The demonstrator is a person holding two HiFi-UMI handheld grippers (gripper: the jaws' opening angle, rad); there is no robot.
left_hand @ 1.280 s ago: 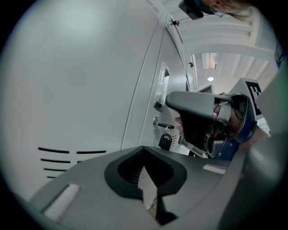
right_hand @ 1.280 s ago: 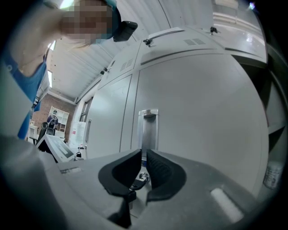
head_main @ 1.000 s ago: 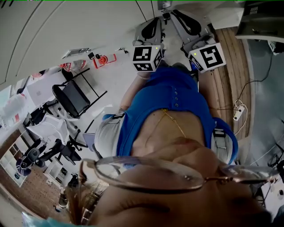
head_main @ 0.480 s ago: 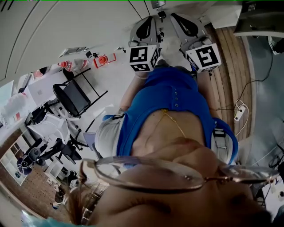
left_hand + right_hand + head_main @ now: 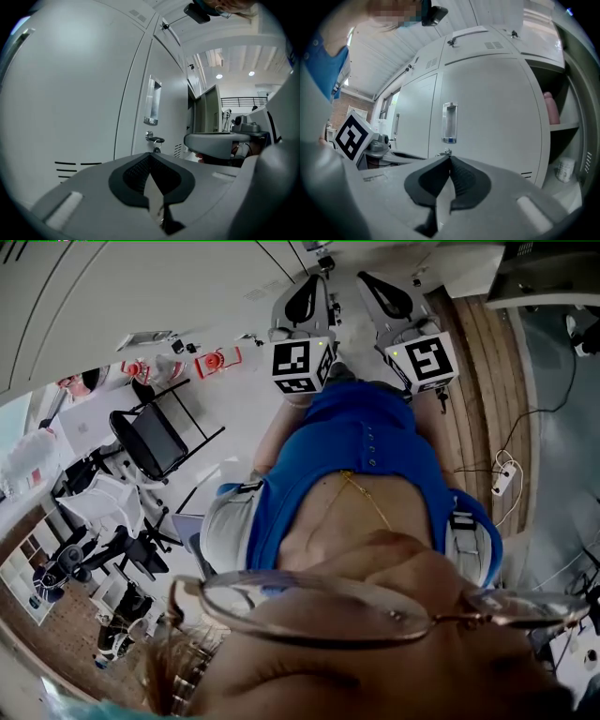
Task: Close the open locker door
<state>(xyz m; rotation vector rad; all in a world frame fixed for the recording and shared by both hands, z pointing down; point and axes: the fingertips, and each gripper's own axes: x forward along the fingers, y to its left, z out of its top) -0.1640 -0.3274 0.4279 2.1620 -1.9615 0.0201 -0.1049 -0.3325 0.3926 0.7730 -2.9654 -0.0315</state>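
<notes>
I find no word, number or brand name that I can read. The left cube [image 5: 305, 367] and the right cube [image 5: 427, 359] carry only black-and-white square markers (patterns, not letters). The clear label holder [image 5: 449, 123] shows no print that I can make out. A faint line of print [image 5: 372, 176] runs along the body of my right claw [image 5: 450, 159], too small and pale to read.
</notes>
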